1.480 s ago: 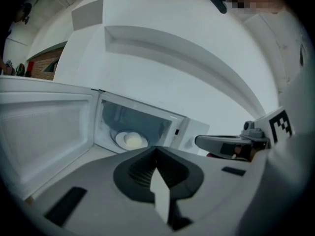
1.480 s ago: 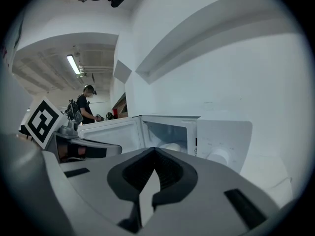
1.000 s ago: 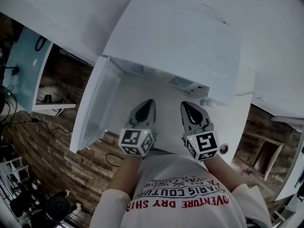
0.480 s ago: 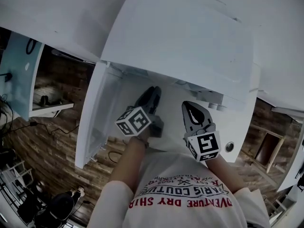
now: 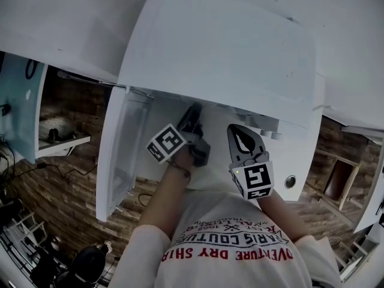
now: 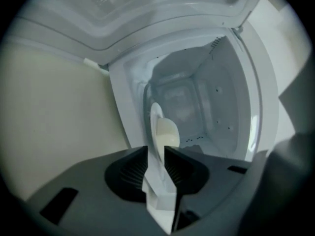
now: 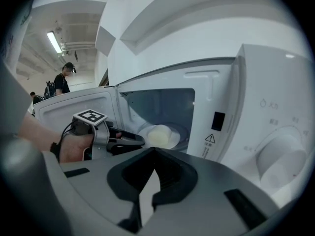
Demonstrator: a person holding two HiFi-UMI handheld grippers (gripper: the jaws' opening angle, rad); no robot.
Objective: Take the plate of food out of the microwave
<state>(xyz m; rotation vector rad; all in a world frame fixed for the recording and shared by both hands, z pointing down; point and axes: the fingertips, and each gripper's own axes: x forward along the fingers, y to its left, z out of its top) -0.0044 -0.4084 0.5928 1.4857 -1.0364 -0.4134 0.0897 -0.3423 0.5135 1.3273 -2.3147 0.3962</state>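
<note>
One white plate (image 7: 176, 138) of pale food (image 7: 158, 134) sits inside the open microwave (image 7: 216, 107); left claw (image 6: 156, 150) is opening astride its rim at mid-frame; right claw (image 7: 153, 151), closed, hangs outside.

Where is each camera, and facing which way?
Head view: on the person's head, looking down at the microwave; arms, shirt, left gripper, right gripper show.
Left gripper view: faces into the cavity; its opening jaws straddle the plate rim.
Right gripper view: outside, faces the open microwave; shut jaws show.
Gripper views share the plate.
</note>
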